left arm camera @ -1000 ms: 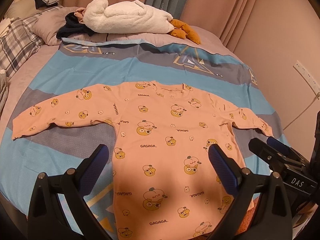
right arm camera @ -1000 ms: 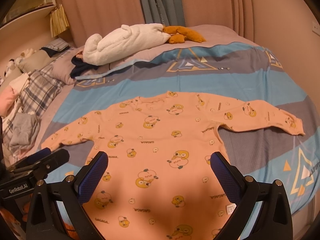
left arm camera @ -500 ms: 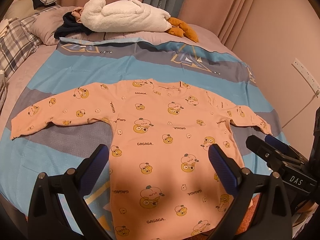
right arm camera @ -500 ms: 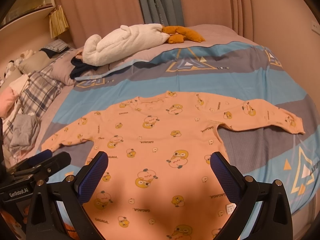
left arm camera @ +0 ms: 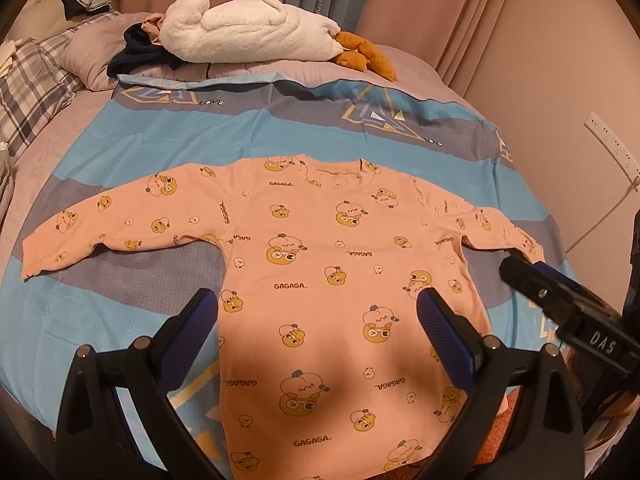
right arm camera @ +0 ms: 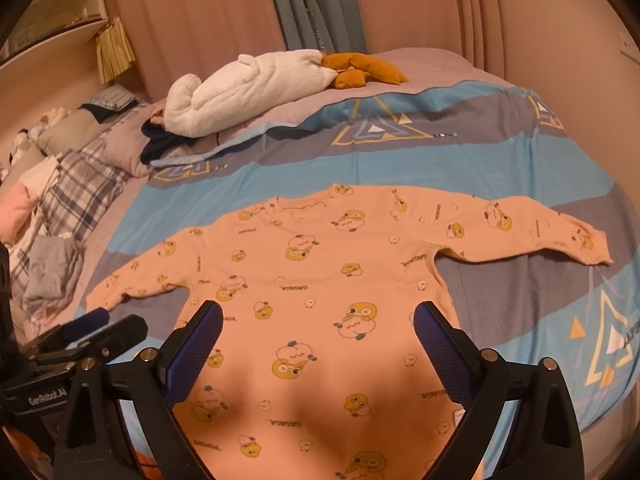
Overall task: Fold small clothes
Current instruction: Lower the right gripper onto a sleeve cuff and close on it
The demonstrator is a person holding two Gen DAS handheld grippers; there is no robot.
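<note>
Ahead of both your grippers lies the bed (left arm camera: 120, 152) with its blue and grey striped cover. The pink long-sleeved top (left arm camera: 320, 280) is spread flat on it, sleeves out to each side, hem nearest you. Your left gripper (left arm camera: 318, 320) hangs above the lower body of the top, jaws wide, nothing between them. Your right gripper (right arm camera: 316, 332) hangs likewise; its jaws have just been closing slightly, yet stand wide and empty.

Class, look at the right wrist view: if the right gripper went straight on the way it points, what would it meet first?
Probably the pink shirt spread flat on the bed; the right gripper, its jaws open and empty, points down at the shirt's body.
</note>
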